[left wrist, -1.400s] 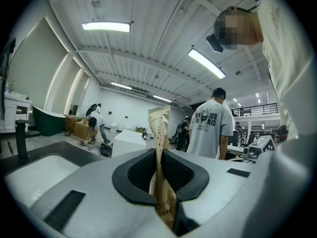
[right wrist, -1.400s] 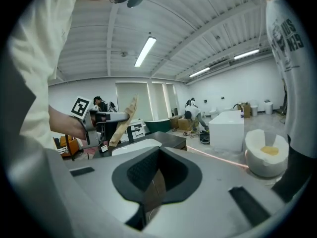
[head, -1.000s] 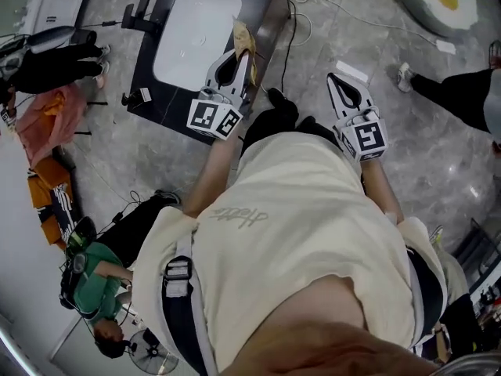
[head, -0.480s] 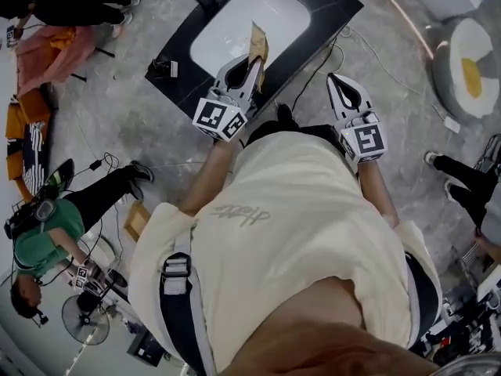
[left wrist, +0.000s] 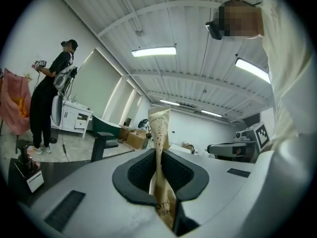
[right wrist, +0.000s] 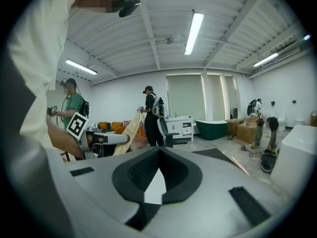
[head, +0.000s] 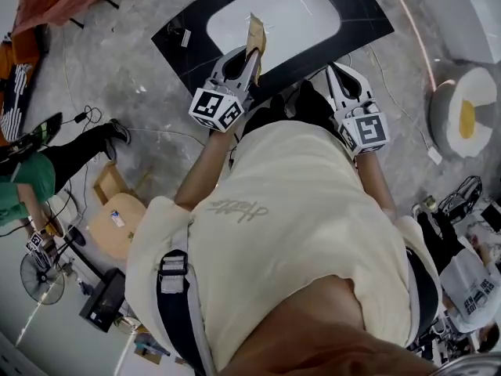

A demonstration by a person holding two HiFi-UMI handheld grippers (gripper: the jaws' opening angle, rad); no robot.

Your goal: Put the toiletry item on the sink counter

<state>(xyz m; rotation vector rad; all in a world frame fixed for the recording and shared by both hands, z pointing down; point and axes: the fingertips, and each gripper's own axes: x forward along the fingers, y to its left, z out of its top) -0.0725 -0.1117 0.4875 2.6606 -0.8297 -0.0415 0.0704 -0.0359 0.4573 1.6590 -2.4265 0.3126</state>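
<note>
My left gripper (head: 250, 61) is shut on a tan paper toiletry packet (head: 255, 34), which sticks out past the fingertips over the near rim of the white basin (head: 274, 18). The basin is set in the black sink counter (head: 364, 22) at the top of the head view. In the left gripper view the packet (left wrist: 159, 128) stands upright, pinched between the dark pads of that gripper (left wrist: 159, 157). My right gripper (head: 337, 73) hovers at the counter's near edge, shut and empty; in its own view the jaws of the right gripper (right wrist: 158, 152) meet with nothing between them.
A person in green (head: 23, 182) sits on the floor at left, near a cardboard box (head: 117, 214) and a fan (head: 39, 276). Cables run over the grey floor. A round white thing with a yellow centre (head: 463, 116) lies at right. Other people (right wrist: 151, 115) stand behind.
The head view has swung round, so the black counter and basin now lie straight ahead of both grippers. The left gripper still holds the packet, now over the basin's rim.
</note>
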